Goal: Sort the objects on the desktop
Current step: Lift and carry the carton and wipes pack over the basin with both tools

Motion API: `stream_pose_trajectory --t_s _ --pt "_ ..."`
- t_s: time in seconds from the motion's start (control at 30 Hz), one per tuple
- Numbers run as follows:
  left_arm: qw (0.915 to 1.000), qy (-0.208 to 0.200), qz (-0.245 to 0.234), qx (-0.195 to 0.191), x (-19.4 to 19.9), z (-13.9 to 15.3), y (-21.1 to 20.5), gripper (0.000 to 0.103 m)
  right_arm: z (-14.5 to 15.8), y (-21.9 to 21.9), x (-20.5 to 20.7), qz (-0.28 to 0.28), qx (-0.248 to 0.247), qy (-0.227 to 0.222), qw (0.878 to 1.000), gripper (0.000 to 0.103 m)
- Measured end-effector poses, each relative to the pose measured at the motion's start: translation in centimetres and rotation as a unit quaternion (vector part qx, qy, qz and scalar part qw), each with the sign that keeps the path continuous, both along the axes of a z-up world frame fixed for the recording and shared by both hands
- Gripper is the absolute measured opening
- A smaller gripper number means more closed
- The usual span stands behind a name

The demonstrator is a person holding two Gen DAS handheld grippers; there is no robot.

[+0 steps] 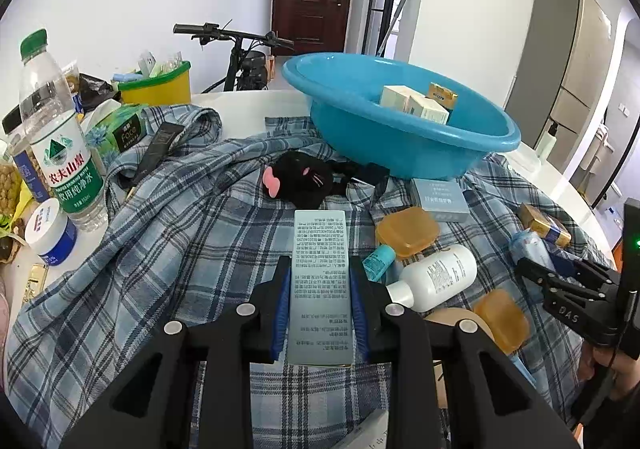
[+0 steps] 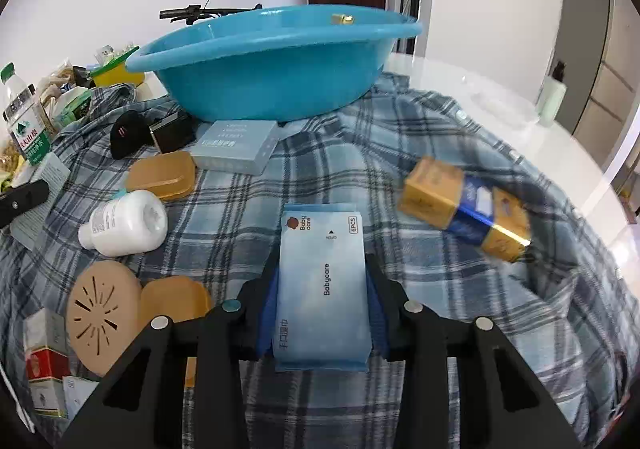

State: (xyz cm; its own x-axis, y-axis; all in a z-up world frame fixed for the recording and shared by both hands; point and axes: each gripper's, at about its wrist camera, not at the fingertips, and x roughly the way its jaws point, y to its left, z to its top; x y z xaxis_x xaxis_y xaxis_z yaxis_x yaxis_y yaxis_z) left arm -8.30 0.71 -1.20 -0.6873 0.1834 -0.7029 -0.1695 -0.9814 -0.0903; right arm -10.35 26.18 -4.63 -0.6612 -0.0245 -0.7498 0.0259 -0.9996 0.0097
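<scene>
Tools (image 1: pixel 320 313) (image 2: pixel 322 309) tilt downward, clamping box (image 1: pixel 320 289) and wipes pack (image 2: pixel 322 281).

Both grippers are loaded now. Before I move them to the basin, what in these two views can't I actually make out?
- Blue basin contents: right wrist view, near wall hides all but one gold corner.
- Gold and blue box: right wrist view, motion blur, print unreadable.
- Grey printed box in the left gripper: label too small.
- Wipes pack in the right gripper: underside hidden.
</scene>
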Motion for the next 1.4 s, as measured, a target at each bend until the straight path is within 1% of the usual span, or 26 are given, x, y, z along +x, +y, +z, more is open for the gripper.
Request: stream_pose_trajectory --t_s 0.07,0.13,0.23,0.33,0.5,0.63,0.73,0.8,0.93,1.0,1.07,1.23,1.4 --pt "1.0 0.008 0.002 -0.003 0.2 0.3 0.0 0.029 0.7 0.1 0.4 -0.003 -0.002 0.014 1.0 0.037" --pt "0.9996 0.027 0.008 0.004 0.6 1.0 -0.3 0.029 1.7 0.4 0.9 -0.013 -0.005 0.031 0.999 0.037" --pt "0.9975 0.069 0.017 0.007 1.4 2.6 -0.6 0.029 3.4 0.6 1.7 -0.022 -0.005 0.059 0.998 0.037" --pt "0.9932 0.115 0.019 0.002 2.1 4.4 -0.7 0.029 5.4 0.4 2.7 -0.028 0.0 0.102 0.994 0.037" --pt "0.9843 0.175 0.017 -0.009 3.0 7.4 -0.3 0.029 9.2 -0.6 4.4 -0.028 0.017 0.179 0.983 0.037" --pt "0.98 0.198 0.011 -0.013 3.2 9.9 0.2 0.029 12.5 -1.7 5.0 -0.014 0.023 0.219 0.975 0.038" --pt "0.9775 0.21 0.013 0.0 2.8 12.5 0.3 0.029 15.2 -2.3 4.7 0.003 0.021 0.247 0.969 0.038" --pt "0.9725 0.232 0.019 0.009 2.9 14.2 0.1 0.029 16.9 -2.7 4.7 0.008 0.027 0.267 0.963 0.038" --pt "0.9624 0.27 0.028 0.013 3.4 17.2 0.1 0.029 19.9 -3.5 4.7 0.013 0.025 0.297 0.955 0.038" --pt "0.9594 0.28 0.027 0.015 3.7 18.1 0.0 0.029 20.7 -3.9 4.9 0.014 0.024 0.305 0.952 0.037" --pt "0.9581 0.284 0.03 0.016 3.9 18.5 -0.1 0.029 21.2 -4.2 5.1 0.014 0.022 0.309 0.951 0.038" --pt "0.9619 0.272 0.026 0.014 4.2 18.3 0.0 0.029 21.2 -4.4 5.7 0.019 0.012 0.311 0.95 0.038" --pt "0.9641 0.264 0.019 0.018 4.6 17.9 0.2 0.029 21.0 -4.1 6.4 0.025 -0.005 0.317 0.948 0.038"
